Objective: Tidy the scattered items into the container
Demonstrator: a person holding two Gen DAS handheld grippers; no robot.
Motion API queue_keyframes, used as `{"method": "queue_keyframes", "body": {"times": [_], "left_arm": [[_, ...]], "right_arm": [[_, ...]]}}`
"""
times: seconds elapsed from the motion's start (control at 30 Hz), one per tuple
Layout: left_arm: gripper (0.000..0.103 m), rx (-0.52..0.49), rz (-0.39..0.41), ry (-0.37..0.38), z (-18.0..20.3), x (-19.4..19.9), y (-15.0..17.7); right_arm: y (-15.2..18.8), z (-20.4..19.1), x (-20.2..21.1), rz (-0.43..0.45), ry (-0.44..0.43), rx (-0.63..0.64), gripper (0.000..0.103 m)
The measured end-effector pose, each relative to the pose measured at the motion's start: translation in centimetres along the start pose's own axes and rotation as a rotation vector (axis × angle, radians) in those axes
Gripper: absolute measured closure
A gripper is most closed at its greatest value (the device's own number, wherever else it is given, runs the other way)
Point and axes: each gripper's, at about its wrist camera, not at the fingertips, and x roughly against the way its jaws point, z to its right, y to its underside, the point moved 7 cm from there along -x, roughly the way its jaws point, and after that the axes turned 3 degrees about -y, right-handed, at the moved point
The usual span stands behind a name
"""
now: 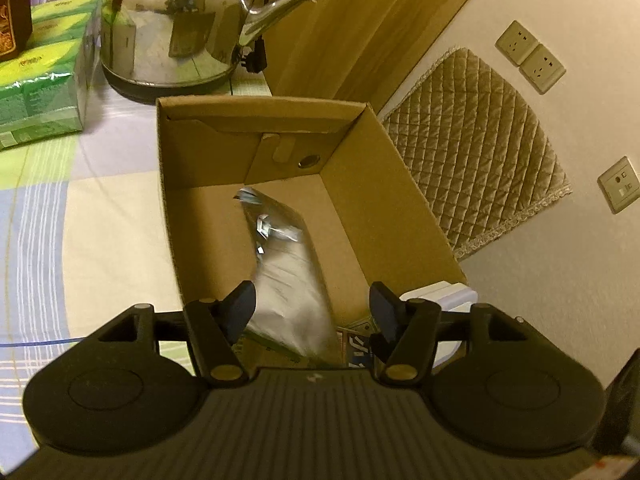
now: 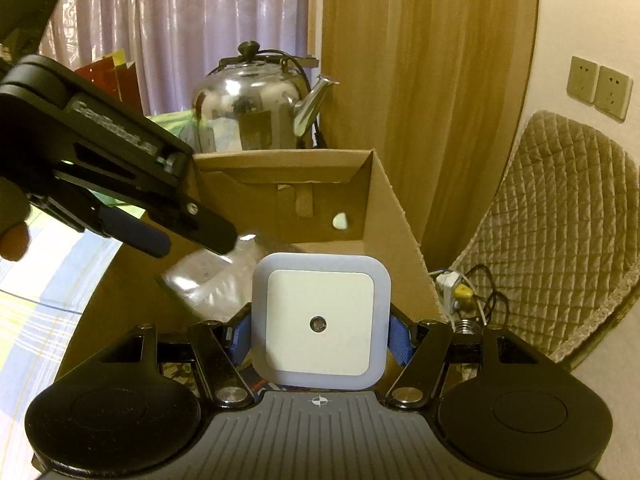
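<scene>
Far left on the table sat the green tissue packs, then the steel kettle, neither of them yours to move. Your left claw hovered over the near end of the cardboard box with its jaws spread wide and nothing between them. Just below and ahead of it, the silver foil packet lay loose inside the box, its long axis running from near to far and leaning a little left at the far end, where the crumpled, torn tip pointed toward the far wall. I judge that item as good as placed.

To the right, your right claw was clenched on the white square night-light, pads pressing its left and right edges, its flat face with the small round sensor turned toward the camera. It is square, so no long axis to speak of. It sat at the near rim of the box, seemingly above the opening and near the right wall, though how deep it hung cannot be told.

To do this step well, you would likely clear the left claw back first, since in the right wrist view it crossed low over the left of the box. Then carry the night-light into the bare floor to the right of the packet, lower it close to the cardboard and release only there, so it does not land on the foil or knock the right wall.
</scene>
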Motion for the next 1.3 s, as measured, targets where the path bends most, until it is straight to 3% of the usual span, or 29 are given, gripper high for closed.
{"method": "queue_keyframes", "body": {"times": [0.27,0.63,0.7,0.77,0.83,1.0,1.17,1.3], "left_arm": [[0.042,0.006,0.070,0.025,-0.9,3.4,0.6],[0.038,-0.002,0.146,0.042,-2.1,7.3,2.5],[0.037,0.002,0.147,0.041,-2.6,7.6,2.9],[0.037,0.007,0.150,0.037,-3.1,7.9,3.2],[0.037,0.002,0.159,0.028,-3.5,8.4,3.7],[0.035,0.002,0.179,0.003,-4.4,9.9,5.5],[0.024,-0.015,0.204,-0.029,-4.6,11.8,8.1],[0.015,-0.018,0.232,-0.048,-4.3,13.6,10.4]], "right_arm": [[-0.5,-0.7,-0.2,-0.008,-0.015,-0.007,0.040],[-0.4,-3.3,-2.0,-0.049,-0.048,0.075,0.040],[-0.4,-3.5,-1.9,-0.046,-0.039,0.077,0.037],[-0.3,-3.5,-1.5,-0.035,-0.038,0.075,0.027],[-0.2,-3.4,-0.7,-0.021,-0.032,0.073,0.021],[0.6,-3.4,2.5,0.016,-0.019,0.036,0.018],[1.3,-4.1,6.9,0.081,-0.007,0.018,0.006],[1.9,-4.7,10.7,0.123,-0.005,-0.004,0.004]]}}
